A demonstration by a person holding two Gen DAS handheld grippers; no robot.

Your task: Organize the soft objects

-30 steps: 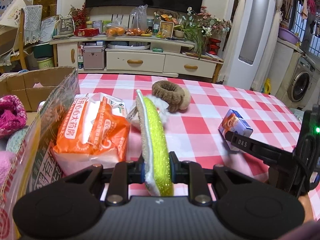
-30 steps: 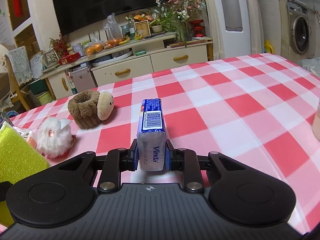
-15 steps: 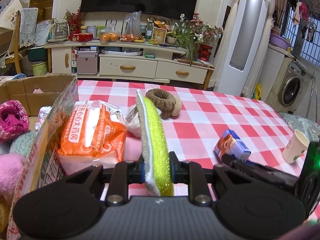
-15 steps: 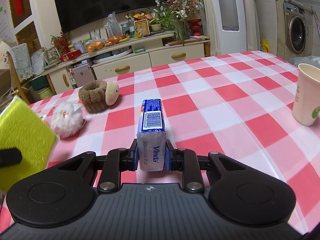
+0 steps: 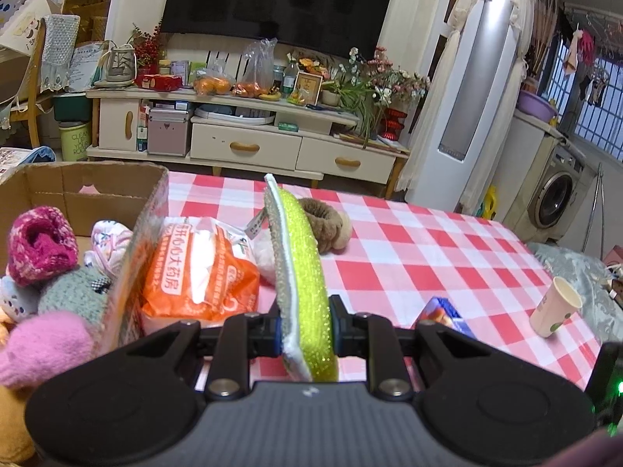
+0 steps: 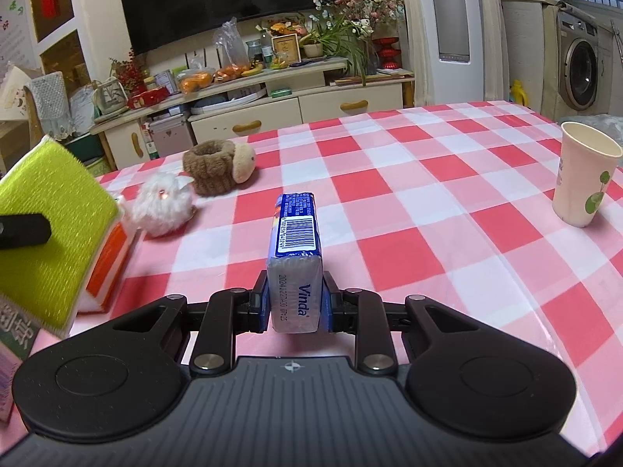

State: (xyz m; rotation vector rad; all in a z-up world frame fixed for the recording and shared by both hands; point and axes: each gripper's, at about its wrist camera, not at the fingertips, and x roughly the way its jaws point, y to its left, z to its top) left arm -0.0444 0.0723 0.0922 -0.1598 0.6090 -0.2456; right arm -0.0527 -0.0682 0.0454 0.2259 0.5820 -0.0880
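The left gripper (image 5: 305,329) is held level above the table, its fingers clamped on one yellow-green scouring sponge with a white foam backing (image 5: 300,272), edge-up, beside the open cardboard box (image 5: 89,183) of knitted pieces at the table's left edge. The right gripper (image 6: 294,305) pinches one blue plastic-wrapped Vinda tissue pack (image 6: 296,257). One brown plush ring (image 6: 218,165), one white fluffy toy (image 6: 163,206) and one paper cup (image 6: 584,183) sit on the checked tablecloth (image 6: 428,233)

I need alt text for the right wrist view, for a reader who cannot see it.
The right gripper holds a blue Vinda tissue pack between its jaws above a red-and-white checked tablecloth. A paper cup stands at right; a white fluffy toy and a brown plush toy lie at left, near a yellow-green sponge.
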